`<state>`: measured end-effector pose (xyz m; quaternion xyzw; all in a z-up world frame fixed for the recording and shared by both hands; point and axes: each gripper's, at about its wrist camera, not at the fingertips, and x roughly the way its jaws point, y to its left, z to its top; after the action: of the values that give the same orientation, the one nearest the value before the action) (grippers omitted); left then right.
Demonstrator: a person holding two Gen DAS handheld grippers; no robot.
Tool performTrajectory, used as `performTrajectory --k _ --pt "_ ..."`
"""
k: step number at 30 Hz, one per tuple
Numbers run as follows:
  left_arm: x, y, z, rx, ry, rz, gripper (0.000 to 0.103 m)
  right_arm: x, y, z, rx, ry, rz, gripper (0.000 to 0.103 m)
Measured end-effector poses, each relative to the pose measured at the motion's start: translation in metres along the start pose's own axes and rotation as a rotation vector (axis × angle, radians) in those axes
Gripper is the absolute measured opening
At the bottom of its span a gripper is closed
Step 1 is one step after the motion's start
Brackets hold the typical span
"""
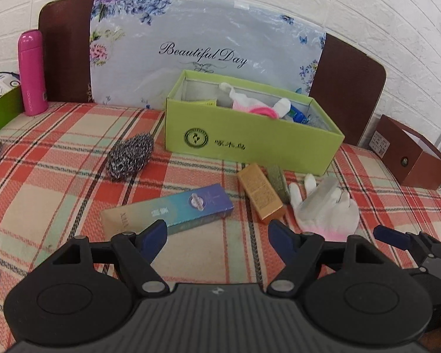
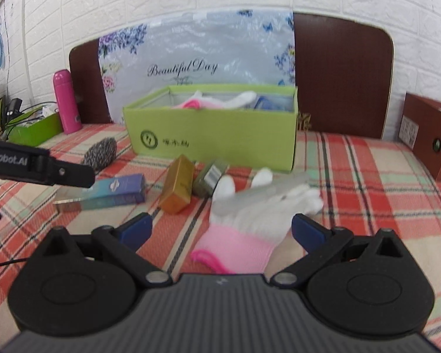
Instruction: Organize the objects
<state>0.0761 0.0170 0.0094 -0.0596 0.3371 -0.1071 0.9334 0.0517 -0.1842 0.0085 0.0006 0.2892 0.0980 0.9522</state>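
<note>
A green open box (image 1: 250, 147) (image 2: 214, 135) stands mid-table and holds a glove and small packets. In front of it lie a blue carton (image 1: 185, 209) (image 2: 117, 189), a gold box (image 1: 261, 195) (image 2: 178, 189), an olive box (image 1: 277, 181) (image 2: 210, 178) and a white glove with a pink cuff (image 1: 326, 209) (image 2: 250, 214). My left gripper (image 1: 217, 235) is open just short of the blue carton, with only tablecloth between its fingers. My right gripper (image 2: 222, 226) is open wide, and the glove's cuff lies between its fingers without the pads touching it.
A steel scourer (image 1: 129, 156) (image 2: 101, 153) lies left of the green box. A pink bottle (image 1: 32, 73) and a green tray (image 1: 0, 111) stand at the far left, a brown box (image 1: 411, 156) at the right edge. A floral bag leans on the headboard behind.
</note>
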Motion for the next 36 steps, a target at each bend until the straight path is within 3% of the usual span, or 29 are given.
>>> performTrajectory --k 6,12,14,16,18,20,26,29,30,32,33,34,36 --pt "0.01 0.018 -0.004 0.043 0.01 -0.044 0.079 0.021 0.003 -0.012 0.037 0.075 -0.012 0.103" --pt "0.037 0.021 0.02 0.208 -0.007 -0.085 0.079 0.045 0.003 -0.011 0.061 0.111 -0.046 0.101" --pt "0.047 0.02 0.025 0.271 0.002 -0.085 0.079 0.043 0.0 -0.014 0.078 0.104 -0.047 0.076" --pt "0.059 0.023 0.027 0.305 0.017 -0.085 0.079 0.035 -0.006 -0.016 0.074 0.085 -0.068 0.034" --pt "0.071 0.028 0.028 0.304 0.062 -0.068 0.079 0.027 -0.018 -0.017 0.114 0.08 -0.047 0.013" --pt "0.077 0.032 0.026 0.305 0.087 -0.055 0.079 0.015 -0.029 -0.02 0.149 0.07 -0.027 0.011" --pt "0.08 0.04 0.018 0.307 0.093 -0.036 0.079 -0.02 -0.047 -0.034 0.127 0.09 -0.031 0.01" --pt "0.078 0.038 0.017 0.278 0.116 -0.066 0.063 -0.031 -0.051 -0.042 0.137 0.106 -0.028 0.011" --pt "0.076 0.034 0.015 0.269 0.128 -0.076 0.056 -0.032 -0.053 -0.044 0.146 0.117 -0.017 0.016" --pt "0.069 0.024 0.01 0.256 0.148 -0.099 0.047 -0.031 -0.056 -0.045 0.169 0.137 0.024 0.04" --pt "0.066 0.018 0.007 0.25 0.155 -0.127 0.044 -0.031 -0.056 -0.045 0.183 0.132 0.04 0.063" --pt "0.062 0.012 0.002 0.24 0.162 -0.154 0.044 -0.031 -0.055 -0.043 0.195 0.119 0.046 0.078" --pt "0.056 0.0 -0.007 0.212 0.165 -0.18 0.046 -0.029 -0.05 -0.039 0.197 0.108 0.055 0.081"
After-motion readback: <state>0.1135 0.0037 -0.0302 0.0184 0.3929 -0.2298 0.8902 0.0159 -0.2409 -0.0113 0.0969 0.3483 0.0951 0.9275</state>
